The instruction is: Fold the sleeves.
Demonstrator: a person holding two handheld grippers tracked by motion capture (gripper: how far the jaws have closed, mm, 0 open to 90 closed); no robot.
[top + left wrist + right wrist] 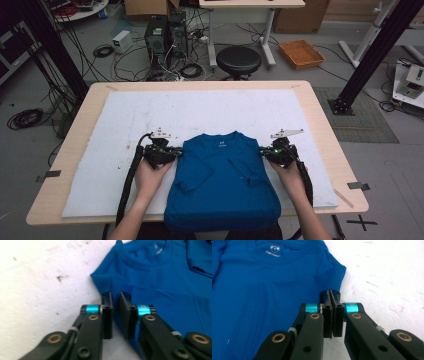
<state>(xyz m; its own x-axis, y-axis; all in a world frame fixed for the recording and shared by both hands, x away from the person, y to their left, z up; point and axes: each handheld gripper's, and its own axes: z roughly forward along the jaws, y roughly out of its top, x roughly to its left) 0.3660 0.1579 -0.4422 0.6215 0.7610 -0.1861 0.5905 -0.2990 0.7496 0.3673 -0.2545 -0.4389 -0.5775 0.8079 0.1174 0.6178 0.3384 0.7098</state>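
Note:
A blue T-shirt (222, 180) lies collar-away on the white board (200, 110), its sleeves folded in and its hem hanging over the near edge. My left gripper (177, 150) sits at the shirt's left shoulder edge. In the left gripper view the shirt (155, 277) has that edge caught in the narrow slit between the jaws of the gripper (116, 296). My right gripper (262, 150) sits at the right shoulder edge. In the right gripper view the jaws of the gripper (330, 293) are pressed together on the border of the shirt (262, 290).
The board covers a wooden table (320, 130), with bare board left, right and beyond the shirt. Behind the table stand a black stool (238, 59), computer cases (165, 35), floor cables and an orange tray (301, 52). Black frame posts rise at both sides.

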